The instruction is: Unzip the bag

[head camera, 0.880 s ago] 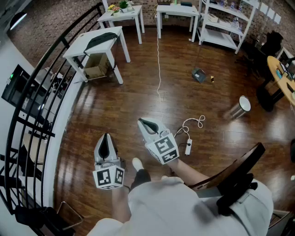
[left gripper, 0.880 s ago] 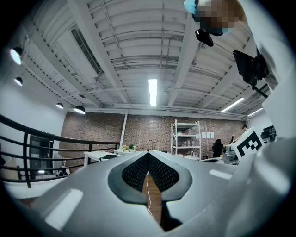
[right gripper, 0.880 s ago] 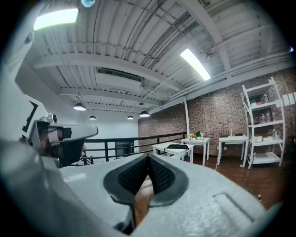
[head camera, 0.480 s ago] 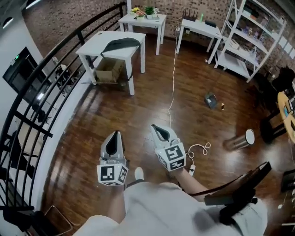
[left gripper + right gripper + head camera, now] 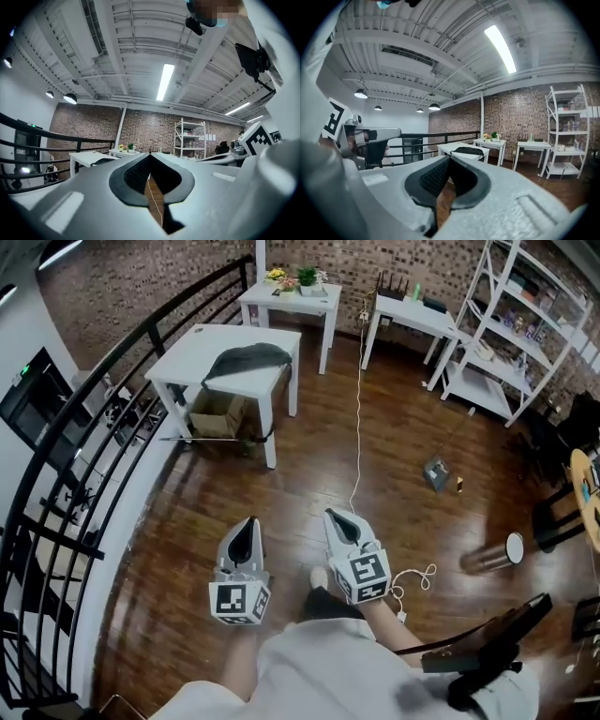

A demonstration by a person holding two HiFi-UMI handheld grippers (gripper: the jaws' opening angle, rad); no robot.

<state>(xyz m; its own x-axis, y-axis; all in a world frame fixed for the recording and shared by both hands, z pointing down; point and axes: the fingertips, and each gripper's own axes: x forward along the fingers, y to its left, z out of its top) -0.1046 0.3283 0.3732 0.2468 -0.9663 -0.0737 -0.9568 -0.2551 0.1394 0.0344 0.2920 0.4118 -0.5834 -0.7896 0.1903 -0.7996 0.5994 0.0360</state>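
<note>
Wide wooden floor (image 5: 309, 456) fills the head view, the black railing (image 5: 112, 381) curves down the left edge, and up in the upper left of the frame stands the white surface (image 5: 187, 357) that matters. On the right-hand part of its top lies the dark bag (image 5: 246, 360), slumped flat, with its long axis running roughly left to right across the frame and its right end near the surface's right edge. Nothing is touching it. Down at lower centre come the two tools, side by side and well apart from the surface, with a broad stretch of bare floor between. The left hand-held gripper (image 5: 247, 526) has its jaws pressed together with nothing between them, and it sits almost straight below the bag in the frame, so the bag lies dead ahead of it, up-frame. The right hand-held gripper (image 5: 337, 518) is likewise closed and empty, further right, and for it the bag lies up and to the left. By that line-up the left one looks the nearer, though not by much. In the right gripper view the bag (image 5: 468, 151) shows small, just above the meeting jaw tips; in the left gripper view it sits to the left of them. Where the zipper runs is too small to tell from here. I'd judge the coming move is a plain approach up-frame, then jaws parting.
</note>
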